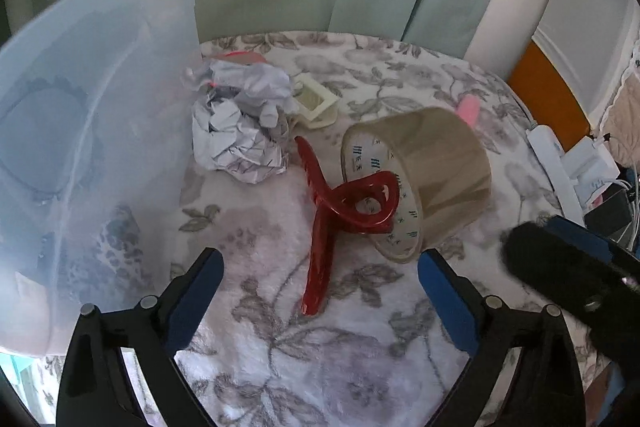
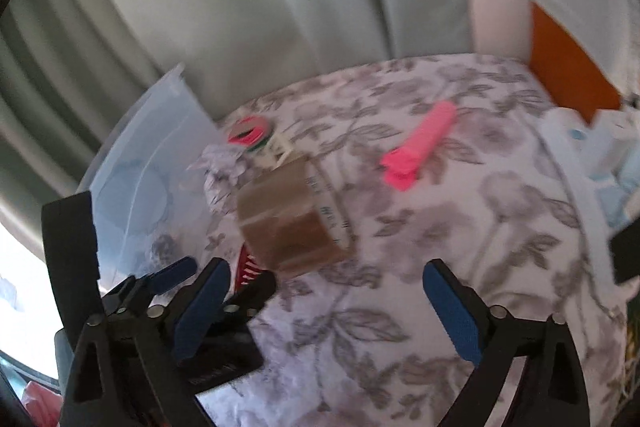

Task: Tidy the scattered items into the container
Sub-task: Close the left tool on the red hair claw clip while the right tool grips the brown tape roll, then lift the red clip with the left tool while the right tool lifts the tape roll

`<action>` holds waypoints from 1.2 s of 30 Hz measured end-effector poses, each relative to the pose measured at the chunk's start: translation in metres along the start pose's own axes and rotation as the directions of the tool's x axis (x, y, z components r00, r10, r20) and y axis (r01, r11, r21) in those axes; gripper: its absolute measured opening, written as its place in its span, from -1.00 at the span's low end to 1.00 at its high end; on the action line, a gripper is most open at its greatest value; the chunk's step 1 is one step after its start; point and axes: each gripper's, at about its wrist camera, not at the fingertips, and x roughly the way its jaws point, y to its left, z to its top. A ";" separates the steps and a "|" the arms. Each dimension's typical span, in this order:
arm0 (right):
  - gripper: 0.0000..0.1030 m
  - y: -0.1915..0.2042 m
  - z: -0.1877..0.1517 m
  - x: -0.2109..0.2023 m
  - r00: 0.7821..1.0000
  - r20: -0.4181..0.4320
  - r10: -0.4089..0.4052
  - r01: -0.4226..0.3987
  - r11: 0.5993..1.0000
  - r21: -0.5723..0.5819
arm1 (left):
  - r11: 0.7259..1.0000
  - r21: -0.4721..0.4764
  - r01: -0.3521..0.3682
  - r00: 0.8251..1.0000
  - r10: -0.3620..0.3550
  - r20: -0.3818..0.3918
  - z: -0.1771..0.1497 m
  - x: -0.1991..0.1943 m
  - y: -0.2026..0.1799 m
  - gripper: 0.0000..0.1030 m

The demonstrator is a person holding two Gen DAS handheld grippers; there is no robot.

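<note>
L gripper (image 1: 320, 291) jaws wide, nothing held; red hair claw (image 1: 320, 223) sits centre frame btwn the tips, leaning on tape roll (image 1: 424, 179). Container (image 1: 92, 131) at left edge. R gripper (image 2: 326, 303) also wide, empty; pink clip (image 2: 420, 147) upper right of its view. I'd drop L straight down, pinch the claw's long shank, avoid nudging the roll.

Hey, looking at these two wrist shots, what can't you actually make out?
- Red hair clip: right wrist view, mostly hidden behind the tape roll and the left tongs.
- Container contents: left wrist view, hazed by its frosted wall.
- Tape roll print: right wrist view, motion-blurred.
</note>
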 end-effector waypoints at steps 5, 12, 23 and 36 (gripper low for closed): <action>0.68 0.014 0.005 0.021 0.999 -0.035 -0.007 0.005 0.998 -0.063 | 1.000 -0.023 -0.003 1.000 0.003 -0.015 0.002 0.011 0.007 0.49; 0.68 0.020 0.017 0.051 0.997 -0.073 -0.020 0.014 0.996 -0.090 | 1.000 -0.022 0.014 1.000 -0.014 -0.016 0.008 0.021 0.011 0.42; 0.36 0.011 0.029 0.072 0.997 -0.075 -0.004 0.001 0.999 -0.048 | 0.999 -0.017 0.046 0.998 -0.047 -0.038 0.015 0.040 0.013 -0.14; 0.12 -0.003 0.031 0.050 1.000 -0.019 -0.007 0.008 1.000 0.021 | 0.998 -0.011 0.069 0.997 -0.069 -0.023 0.020 0.037 0.006 -0.69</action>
